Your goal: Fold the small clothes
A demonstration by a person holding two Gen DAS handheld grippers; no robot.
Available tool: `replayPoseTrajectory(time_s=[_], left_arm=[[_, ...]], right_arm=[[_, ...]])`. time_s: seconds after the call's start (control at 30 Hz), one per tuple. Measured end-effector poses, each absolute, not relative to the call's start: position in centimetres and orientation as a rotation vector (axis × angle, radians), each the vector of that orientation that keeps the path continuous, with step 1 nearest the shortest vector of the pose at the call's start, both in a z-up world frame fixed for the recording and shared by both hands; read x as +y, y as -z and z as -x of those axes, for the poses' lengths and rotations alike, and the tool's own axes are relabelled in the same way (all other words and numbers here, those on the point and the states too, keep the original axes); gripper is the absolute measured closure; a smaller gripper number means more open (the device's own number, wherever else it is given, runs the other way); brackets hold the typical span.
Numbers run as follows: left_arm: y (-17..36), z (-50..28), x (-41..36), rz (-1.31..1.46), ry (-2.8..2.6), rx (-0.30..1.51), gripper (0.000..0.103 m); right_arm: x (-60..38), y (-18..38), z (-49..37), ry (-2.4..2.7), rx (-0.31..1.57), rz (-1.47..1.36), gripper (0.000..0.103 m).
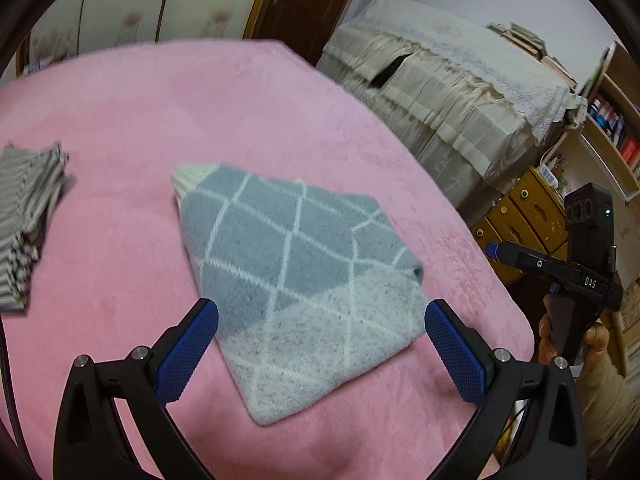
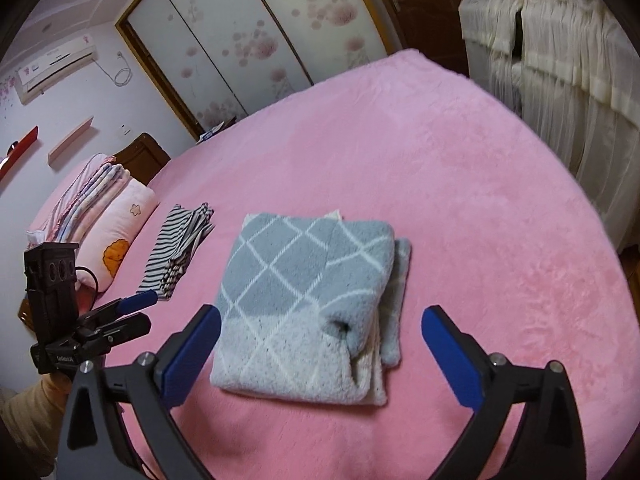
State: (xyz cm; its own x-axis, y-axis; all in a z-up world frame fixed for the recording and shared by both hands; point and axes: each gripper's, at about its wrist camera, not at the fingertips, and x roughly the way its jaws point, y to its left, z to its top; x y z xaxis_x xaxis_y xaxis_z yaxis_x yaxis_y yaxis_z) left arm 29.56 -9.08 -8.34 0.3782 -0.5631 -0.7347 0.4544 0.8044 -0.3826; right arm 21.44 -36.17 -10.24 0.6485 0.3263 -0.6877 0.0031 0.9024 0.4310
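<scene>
Grey diamond-pattern knit garment [image 2: 308, 304] lies folded into a compact stack mid pink bed [image 2: 460, 184], flat, nothing gripping it. Right gripper [image 2: 320, 344] jaws wide, empty, hovering above the stack's near edge. Left gripper [image 1: 322, 340] also wide, empty. Striped folded garment [image 2: 180, 248] at 10 o'clock from the grey one, well apart. Fold looks done; layers at 3 o'clock edge sit slightly offset. Judgement: keep both grippers clear of the fabric to avoid snagging it, or square that edge with a light push.
</scene>
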Motion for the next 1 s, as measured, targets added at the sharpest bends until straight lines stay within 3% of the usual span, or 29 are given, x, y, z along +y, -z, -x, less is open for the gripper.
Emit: replayPoseTrajectory(time_s=[0.3, 0.57, 1.0], left_arm=[[16.2, -34.7, -7.1, 0.354, 0.605, 1.195, 0.001], [22.2, -37.9, -7.3, 0.507, 0.619, 1.266, 0.001], [25.7, -41.2, -8.8, 0.589, 0.725, 1.231, 0.001]], right_arm=[[-38.7, 17.8, -25.8, -0.278, 1.013, -0.674, 0.002], [-39.8, 24.8, -30.3, -0.347, 1.144, -0.841, 0.001], [-37.4, 26.7, -36.0, -0.601, 1.155, -0.799, 0.000]])
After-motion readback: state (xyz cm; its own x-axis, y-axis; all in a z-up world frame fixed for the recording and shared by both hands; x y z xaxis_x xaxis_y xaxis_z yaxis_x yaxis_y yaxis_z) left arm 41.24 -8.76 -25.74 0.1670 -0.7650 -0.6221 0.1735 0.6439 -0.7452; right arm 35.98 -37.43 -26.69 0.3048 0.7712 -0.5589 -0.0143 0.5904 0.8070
